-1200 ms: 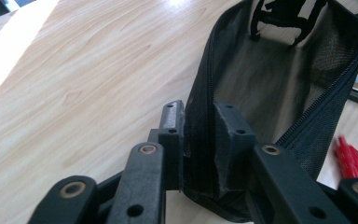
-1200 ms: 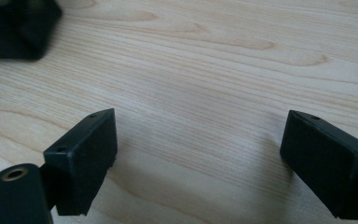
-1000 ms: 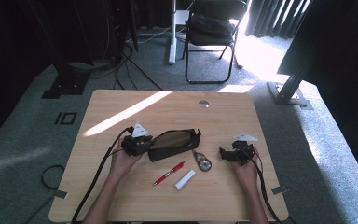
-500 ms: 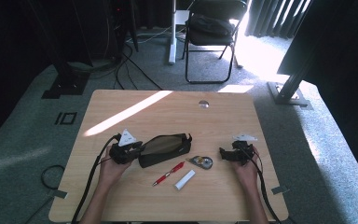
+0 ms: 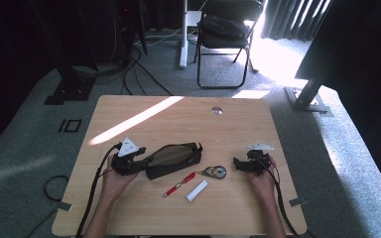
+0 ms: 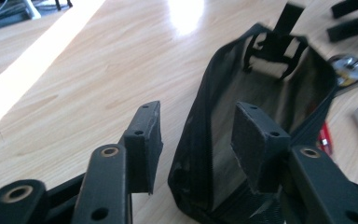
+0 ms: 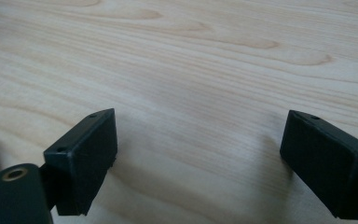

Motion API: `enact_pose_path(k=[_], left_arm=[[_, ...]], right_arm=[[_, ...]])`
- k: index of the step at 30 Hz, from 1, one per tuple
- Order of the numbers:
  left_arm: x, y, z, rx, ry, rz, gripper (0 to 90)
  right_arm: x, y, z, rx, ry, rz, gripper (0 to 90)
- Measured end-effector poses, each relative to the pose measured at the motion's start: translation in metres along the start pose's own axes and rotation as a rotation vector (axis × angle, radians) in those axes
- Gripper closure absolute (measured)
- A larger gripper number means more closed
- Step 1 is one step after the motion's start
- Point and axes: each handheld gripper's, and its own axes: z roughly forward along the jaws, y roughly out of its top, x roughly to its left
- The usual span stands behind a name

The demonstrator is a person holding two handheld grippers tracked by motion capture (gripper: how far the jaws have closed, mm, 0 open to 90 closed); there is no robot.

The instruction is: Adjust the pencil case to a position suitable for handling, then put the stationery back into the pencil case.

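A long, soft pouch of dark olive fabric with black trim is seen just left of centre in the high view, lying flat on the pale wooden desk. Its long axis runs from lower left to upper right of that frame, with the black buckle end pointing to the upper right. In the left gripper view the pouch is seen from its near end, mouth gaping, dark lining and a zip edge visible, a black strap clip at the far end in the upper right of the frame.

The left gripper is held at the pouch's lower-left end. Its jaws have just been opening and are now spread; the pouch's end lies between them, one pad inside the mouth, neither pad seen pressing on the fabric.

The right gripper is seen at right of centre, well apart from the pouch, jaws spread over bare desk.

Below and right of the pouch, a red pen, a small white oblong block and a round tape dispenser are noted.
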Motion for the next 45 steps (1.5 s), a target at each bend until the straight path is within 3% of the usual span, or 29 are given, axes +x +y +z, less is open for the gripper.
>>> enact_pose_path(k=[8,16,28,38,45], left_arm=[[-0.017,0.010,-0.003,-0.017,-0.019,0.057,50.2],[-0.032,0.019,-0.009,-0.050,-0.054,0.073,49.6],[-0.048,0.023,-0.005,-0.062,-0.095,0.049,49.3],[-0.059,0.025,-0.001,-0.060,-0.096,0.066,49.3],[-0.064,0.025,0.004,-0.047,-0.113,0.050,51.2]], right_arm=[[-0.002,-0.009,-0.009,-0.007,0.036,-0.034,13.4],[-0.002,-0.009,-0.010,-0.006,0.037,-0.036,13.6],[-0.002,-0.009,-0.010,-0.007,0.037,-0.035,13.8],[-0.002,-0.009,-0.010,-0.007,0.037,-0.035,13.8],[-0.002,-0.009,-0.010,-0.007,0.037,-0.035,13.8]])
